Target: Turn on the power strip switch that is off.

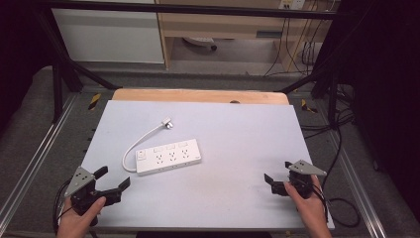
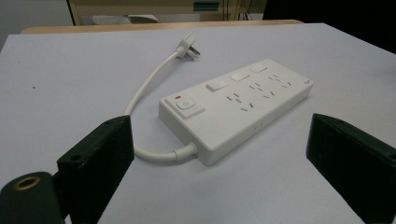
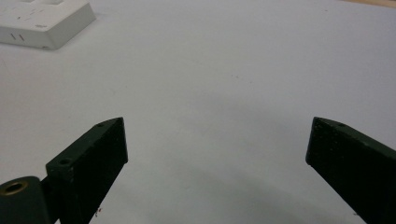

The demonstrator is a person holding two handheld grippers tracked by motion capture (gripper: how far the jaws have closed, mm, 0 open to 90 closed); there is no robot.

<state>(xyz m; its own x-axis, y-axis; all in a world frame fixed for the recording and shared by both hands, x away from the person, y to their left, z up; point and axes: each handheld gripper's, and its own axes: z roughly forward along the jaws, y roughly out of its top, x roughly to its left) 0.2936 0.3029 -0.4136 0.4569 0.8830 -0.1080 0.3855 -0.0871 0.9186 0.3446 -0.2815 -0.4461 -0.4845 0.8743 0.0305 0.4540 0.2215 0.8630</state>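
Both claws stand wide and empty: the left claw (image 1: 113, 180) just short of the power strip (image 1: 169, 156), the right claw (image 1: 279, 174) well apart. The strip lies mid-surface (image 1: 237, 148), likely rigid, light, smooth; grip across its narrow sides, not its floppy cord (image 1: 134, 146).

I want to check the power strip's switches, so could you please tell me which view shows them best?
The left gripper view: the power strip lies close and whole, with switches, sockets and cord clear. The high view shows it whole but small. The right gripper view catches one corner.
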